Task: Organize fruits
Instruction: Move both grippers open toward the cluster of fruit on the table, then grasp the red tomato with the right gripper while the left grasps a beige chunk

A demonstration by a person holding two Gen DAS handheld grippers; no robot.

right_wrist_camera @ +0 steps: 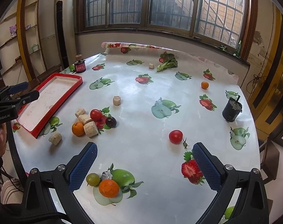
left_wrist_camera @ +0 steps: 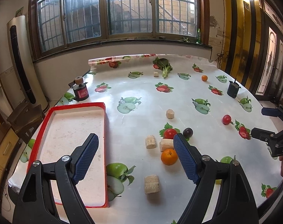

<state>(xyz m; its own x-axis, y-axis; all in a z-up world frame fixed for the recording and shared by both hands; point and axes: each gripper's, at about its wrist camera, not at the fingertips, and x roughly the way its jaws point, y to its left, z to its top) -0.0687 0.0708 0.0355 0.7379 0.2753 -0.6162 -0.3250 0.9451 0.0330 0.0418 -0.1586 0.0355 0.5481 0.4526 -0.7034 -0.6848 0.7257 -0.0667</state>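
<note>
Left wrist view: the left gripper (left_wrist_camera: 135,145) is held spread above the fruit-print tablecloth (left_wrist_camera: 206,93), empty. A round orange (left_wrist_camera: 169,156) lies just right of centre, near the red-rimmed white tray (left_wrist_camera: 76,141). The right gripper (right_wrist_camera: 144,155) is likewise spread, with a red tomato (right_wrist_camera: 175,136) beyond it.

A home dining room: fruit-print oilcloth table (right_wrist_camera: 141,149), barred window (left_wrist_camera: 122,9), standing air conditioner (left_wrist_camera: 23,59)
</note>
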